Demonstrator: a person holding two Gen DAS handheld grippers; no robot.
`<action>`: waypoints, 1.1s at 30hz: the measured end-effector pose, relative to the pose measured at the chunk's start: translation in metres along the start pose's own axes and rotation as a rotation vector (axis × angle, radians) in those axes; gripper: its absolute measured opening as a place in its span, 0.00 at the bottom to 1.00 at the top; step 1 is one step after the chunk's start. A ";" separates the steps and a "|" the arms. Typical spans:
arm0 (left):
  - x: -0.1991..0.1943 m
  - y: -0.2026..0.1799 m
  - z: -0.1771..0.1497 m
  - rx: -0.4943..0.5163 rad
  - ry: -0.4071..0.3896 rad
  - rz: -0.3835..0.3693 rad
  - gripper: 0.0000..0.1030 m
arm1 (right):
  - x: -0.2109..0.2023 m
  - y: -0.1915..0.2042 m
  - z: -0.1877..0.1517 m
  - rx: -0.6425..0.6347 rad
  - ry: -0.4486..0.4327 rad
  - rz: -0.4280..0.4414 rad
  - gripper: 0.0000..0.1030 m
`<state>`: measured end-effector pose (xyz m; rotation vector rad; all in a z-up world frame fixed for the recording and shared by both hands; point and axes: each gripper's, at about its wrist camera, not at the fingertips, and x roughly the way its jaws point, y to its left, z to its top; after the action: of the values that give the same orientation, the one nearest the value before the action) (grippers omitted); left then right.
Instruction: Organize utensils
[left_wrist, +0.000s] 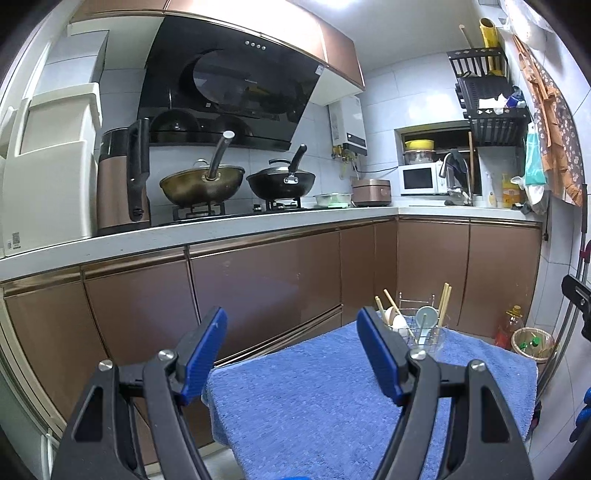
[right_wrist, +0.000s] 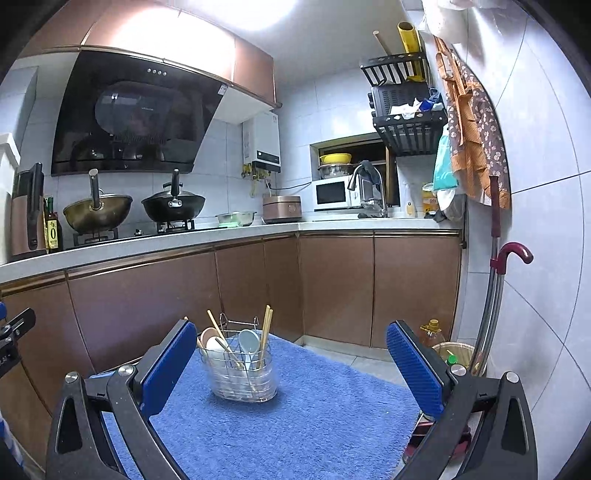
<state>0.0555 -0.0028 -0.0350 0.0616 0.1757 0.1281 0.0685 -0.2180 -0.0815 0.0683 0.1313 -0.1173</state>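
Observation:
A wire utensil holder (right_wrist: 243, 373) with a clear base stands upright on the blue towel (right_wrist: 295, 424). It holds wooden chopsticks (right_wrist: 266, 332), a pale blue spoon (right_wrist: 248, 341) and white and beige spoons (right_wrist: 212, 341). It also shows in the left wrist view (left_wrist: 421, 328) at the towel's far edge, partly hidden behind the right finger. My left gripper (left_wrist: 291, 350) is open and empty, held above the towel's near left side. My right gripper (right_wrist: 291, 362) is open and empty, with the holder between its fingers' line of sight, a little beyond them.
The towel-covered table (left_wrist: 332, 406) stands before brown cabinets (left_wrist: 266, 288). The counter (right_wrist: 184, 236) carries two woks, a kettle, a rice cooker and a microwave. An oil bottle (right_wrist: 430, 332) and a basket (right_wrist: 456, 354) sit on the floor at right, beside a mop handle (right_wrist: 495, 295).

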 end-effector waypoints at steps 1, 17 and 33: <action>-0.002 0.001 -0.001 0.000 0.000 0.003 0.69 | 0.000 0.000 -0.001 0.000 0.001 0.000 1.00; -0.007 0.004 -0.007 -0.004 0.009 0.026 0.70 | -0.006 -0.002 -0.002 -0.010 0.008 -0.018 1.00; -0.005 0.006 -0.009 -0.013 0.044 0.002 0.70 | -0.009 0.002 -0.005 -0.024 0.009 -0.020 1.00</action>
<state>0.0485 0.0034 -0.0428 0.0465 0.2184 0.1324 0.0592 -0.2147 -0.0853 0.0437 0.1425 -0.1353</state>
